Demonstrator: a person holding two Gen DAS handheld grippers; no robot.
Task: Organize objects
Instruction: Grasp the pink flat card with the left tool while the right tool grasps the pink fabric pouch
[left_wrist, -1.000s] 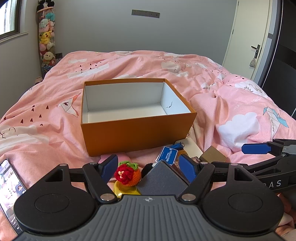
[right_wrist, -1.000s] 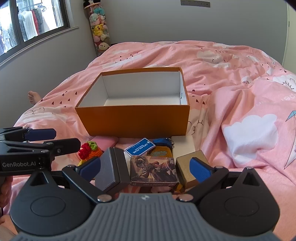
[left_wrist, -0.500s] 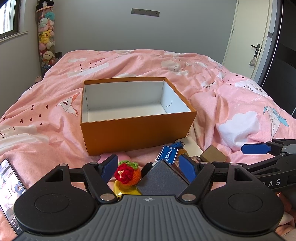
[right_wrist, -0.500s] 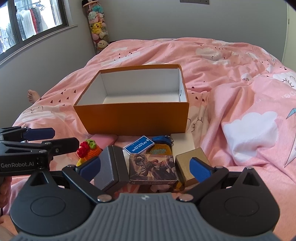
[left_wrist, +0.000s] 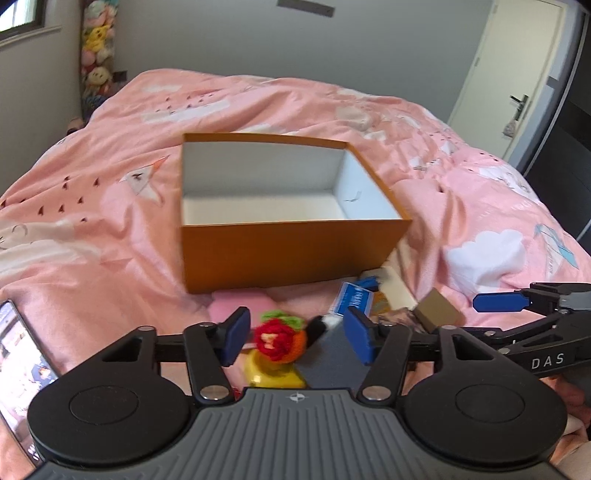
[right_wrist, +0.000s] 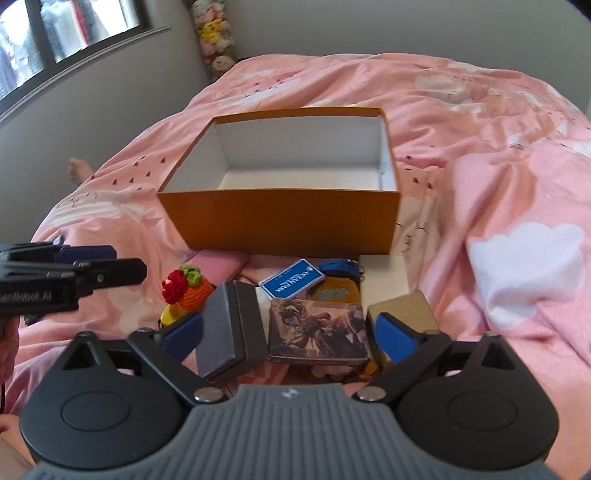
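An open orange box (left_wrist: 291, 251) with a white inside stands empty on the pink bed; it also shows in the right wrist view (right_wrist: 284, 221). In front of it lies a cluster: a crocheted red and orange toy (left_wrist: 280, 339) (right_wrist: 184, 288), a grey case (right_wrist: 231, 328), a picture box (right_wrist: 317, 332), a gold box (right_wrist: 402, 314), a blue card (right_wrist: 291, 282). My left gripper (left_wrist: 297, 338) is open, its pads on either side of the toy. My right gripper (right_wrist: 290, 336) is open above the grey case and picture box.
A phone (left_wrist: 18, 369) lies at the left edge of the bed. A pink flat item (right_wrist: 218, 266) and a white box (right_wrist: 384, 269) lie against the orange box. A stuffed-toy column (left_wrist: 96, 48) stands by the wall. A door (left_wrist: 513, 74) is at right.
Both grippers have tilted down and moved forward toward the cluster. The left gripper's pads now frame the crocheted toy. Nothing has been grasped.
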